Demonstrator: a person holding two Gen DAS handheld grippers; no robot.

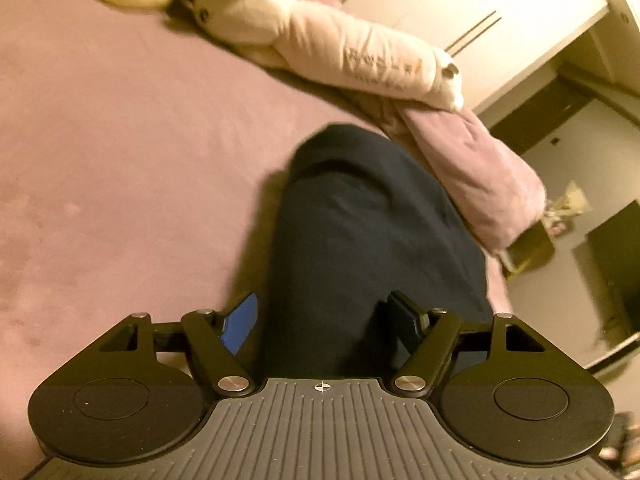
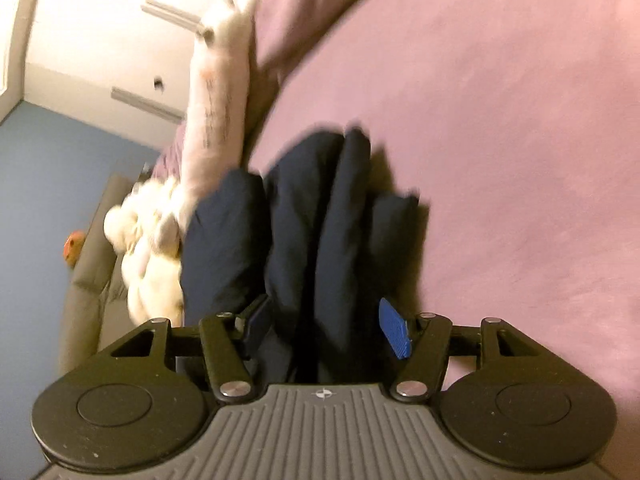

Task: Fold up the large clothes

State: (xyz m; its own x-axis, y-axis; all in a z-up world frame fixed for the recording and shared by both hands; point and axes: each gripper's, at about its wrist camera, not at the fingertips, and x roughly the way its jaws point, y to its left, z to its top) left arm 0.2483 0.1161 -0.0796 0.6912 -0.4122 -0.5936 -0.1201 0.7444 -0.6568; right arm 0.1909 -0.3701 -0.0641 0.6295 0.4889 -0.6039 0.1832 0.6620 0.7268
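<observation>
1. The bed (image 1: 100,168) carries everything; its pink cover lies bare on one side of the garment, giving me room to work.
2. The dark garment (image 1: 360,240) lies bunched mid-bed, its ridges (image 2: 320,220) unflattened (folding looks barely begun, I judge).
3. My left gripper (image 1: 324,320) and right gripper (image 2: 326,328) both stand wide apart, straddling cloth, clamping nothing.
4. Next I'd pinch an edge, steering away from the plush toy (image 2: 148,248).

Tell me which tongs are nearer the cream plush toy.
Right. The right tongs sit just beside the plush toy; from the left tongs it lies far across the bed.
</observation>
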